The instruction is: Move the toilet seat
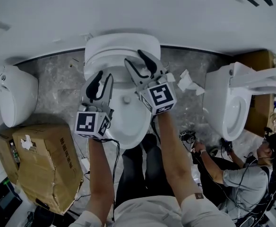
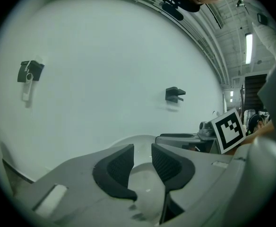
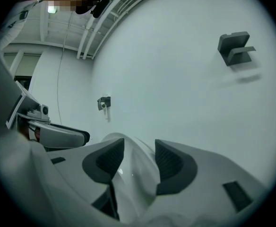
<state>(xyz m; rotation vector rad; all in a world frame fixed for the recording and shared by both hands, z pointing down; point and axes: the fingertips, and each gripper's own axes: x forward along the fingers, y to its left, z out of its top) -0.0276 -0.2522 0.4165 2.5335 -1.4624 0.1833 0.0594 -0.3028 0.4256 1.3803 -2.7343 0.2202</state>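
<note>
White glossy toilet seat (image 1: pixel 114 44), smooth curved edge pinched by ribbed right tongs (image 1: pixel 133 56)

Toilet (image 1: pixel 121 56) against wall (image 1: pixel 128 8), carton (image 1: pixel 48 169) left (second toilet (image 1: pixel 228 103) right)

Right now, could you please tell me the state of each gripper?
Left gripper: toilet seat between its jaws; grip cannot be told.
Right gripper: closed on the toilet seat.

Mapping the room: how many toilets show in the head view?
3: centre toilet, left toilet, right toilet; more may lie outside the frame.
</note>
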